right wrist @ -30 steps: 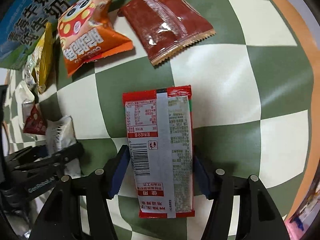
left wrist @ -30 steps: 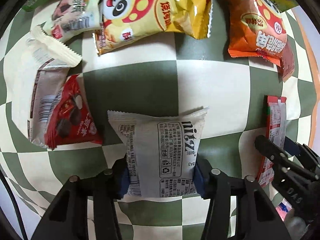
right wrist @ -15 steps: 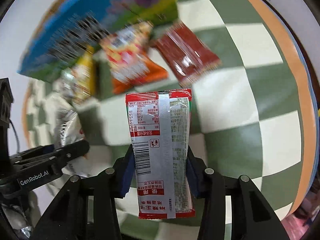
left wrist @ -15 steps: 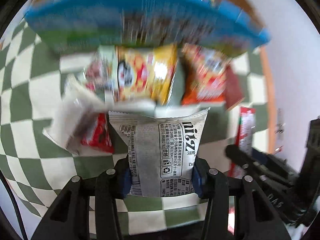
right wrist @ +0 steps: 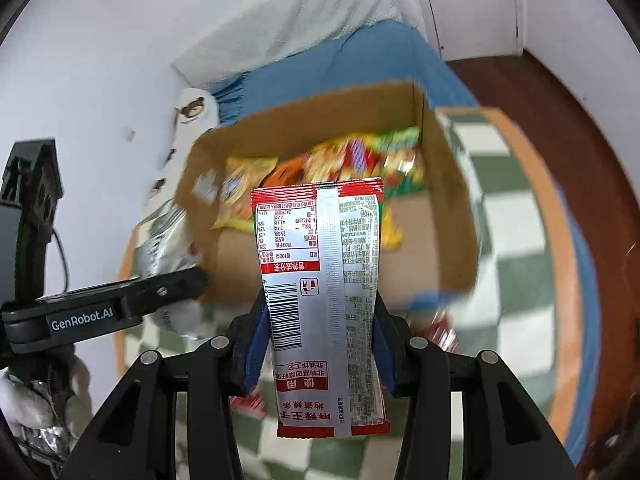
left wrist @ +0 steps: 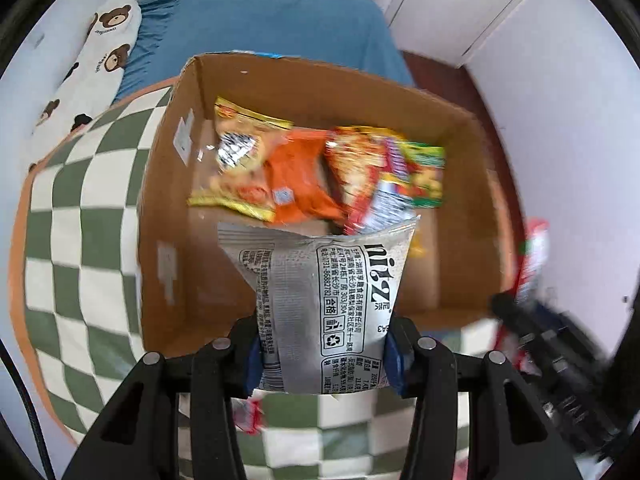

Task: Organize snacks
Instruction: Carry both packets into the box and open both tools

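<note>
Both packets have left the checked tablecloth (left wrist: 72, 216), where they lay a second ago, and now hang in the air at the near edge of one open cardboard box (left wrist: 160, 208). The right gripper's jaws have just been closing on their packet.

The left gripper (left wrist: 324, 354) is clenched on one silver-grey snack packet (left wrist: 332, 292), its blue pads pressed against the packet's two side edges; the packet's far end reaches over the near wall of the box. The right gripper (right wrist: 318, 350) grips one red-and-silver packet (right wrist: 320, 280) the same way, the long packet standing upright between the pads with its top in front of the box opening. In the left view the right gripper shows blurred at the right edge; in the right view the left gripper shows at the left with its silver packet.

Inside the box lie several bright packets in a loose heap: one yellow (left wrist: 240, 160), one orange (left wrist: 296, 176), and at least two red-and-green ones (left wrist: 384, 172), too blurred for a sure count.

Beyond the box lies a blue bed (left wrist: 256, 28) with one bear-print pillow (left wrist: 96, 56) at its left.
</note>
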